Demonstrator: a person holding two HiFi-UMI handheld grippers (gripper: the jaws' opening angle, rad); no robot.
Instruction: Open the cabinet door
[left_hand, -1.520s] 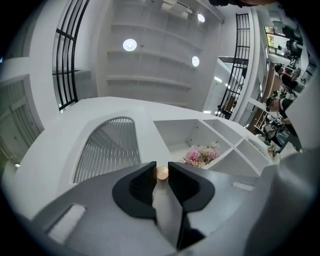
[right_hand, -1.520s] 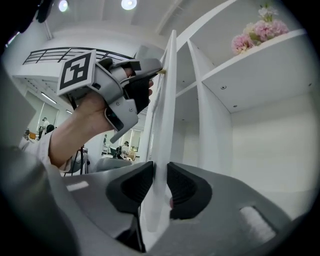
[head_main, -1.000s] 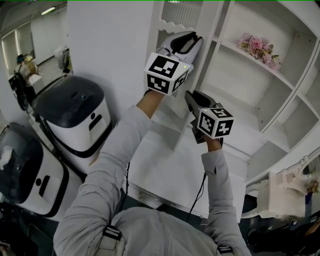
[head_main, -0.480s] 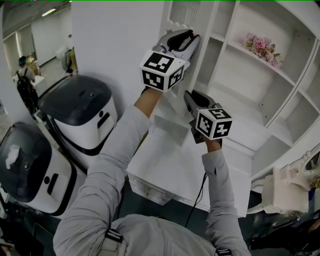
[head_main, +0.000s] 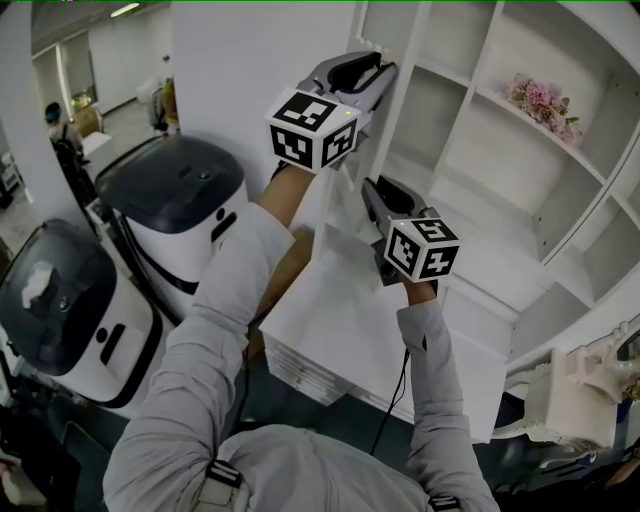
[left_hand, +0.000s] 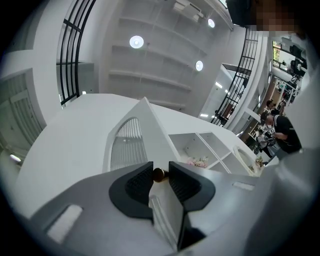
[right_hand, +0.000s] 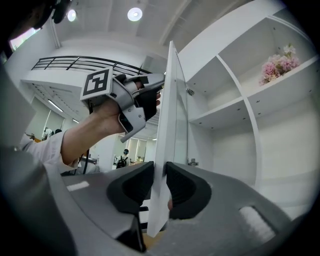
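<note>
While your left gripper (head_main: 378, 70) pinches the knob (left_hand: 158, 174) and your right gripper (right_hand: 160, 181), jaws just loosened slightly, clasps the edge of the partly open cabinet door (right_hand: 168, 120), swing both along one arc; retighten the right so nothing slips.

No words, numbers or brand names can be read anywhere. The only signs are black-and-white square code patterns on two cubes in the head view: the upper cube (head_main: 311, 128) at top centre and the lower cube (head_main: 421, 248) mid-frame.
</note>
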